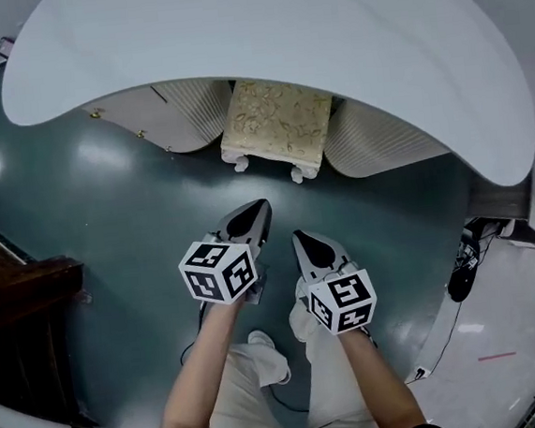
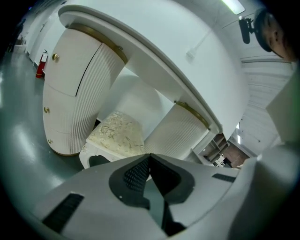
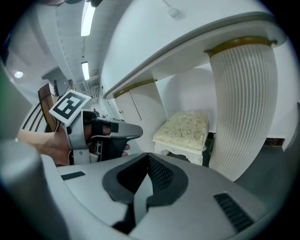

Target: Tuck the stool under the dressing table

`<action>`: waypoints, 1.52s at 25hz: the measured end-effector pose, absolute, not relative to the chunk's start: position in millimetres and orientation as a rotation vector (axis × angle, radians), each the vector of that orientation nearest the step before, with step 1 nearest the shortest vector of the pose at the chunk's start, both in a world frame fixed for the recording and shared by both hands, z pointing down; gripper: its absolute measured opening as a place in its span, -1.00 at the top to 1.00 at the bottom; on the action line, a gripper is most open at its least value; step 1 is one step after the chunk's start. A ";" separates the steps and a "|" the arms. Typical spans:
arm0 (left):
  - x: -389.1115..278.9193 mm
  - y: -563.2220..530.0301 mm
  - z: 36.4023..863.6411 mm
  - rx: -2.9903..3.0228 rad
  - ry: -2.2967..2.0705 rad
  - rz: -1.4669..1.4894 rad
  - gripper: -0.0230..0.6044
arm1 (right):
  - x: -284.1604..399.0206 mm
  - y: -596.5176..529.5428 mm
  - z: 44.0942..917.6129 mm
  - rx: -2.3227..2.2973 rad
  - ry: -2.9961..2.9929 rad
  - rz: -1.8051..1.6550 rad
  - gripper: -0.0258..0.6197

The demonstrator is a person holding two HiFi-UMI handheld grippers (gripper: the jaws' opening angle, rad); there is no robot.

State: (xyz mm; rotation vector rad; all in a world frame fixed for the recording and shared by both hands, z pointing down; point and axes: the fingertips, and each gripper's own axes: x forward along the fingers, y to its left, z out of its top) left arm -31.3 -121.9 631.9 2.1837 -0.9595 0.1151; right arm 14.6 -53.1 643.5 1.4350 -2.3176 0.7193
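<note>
Ahead, well apart from both sets of jaw tips, the stool stands partly under the dressing table. Left gripper and right gripper hang side by side, jaws pressed together, empty.

I see a shiny green floor, dark brown wood on my left, black cables on my right, a red fire extinguisher far off, a long ceiling light
</note>
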 end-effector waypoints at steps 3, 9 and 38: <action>-31.8 -106.9 594.9 2.185 -0.946 0.128 0.88 | 23.5 -49.3 602.1 1.475 -2.305 0.729 0.88; -43.3 -84.8 533.3 2.206 -0.960 0.187 0.88 | 37.2 -46.2 529.5 1.520 -2.285 0.740 0.88; -71.3 40.1 294.9 2.420 -0.966 0.133 0.88 | 13.1 35.9 298.8 1.522 -2.456 0.582 0.88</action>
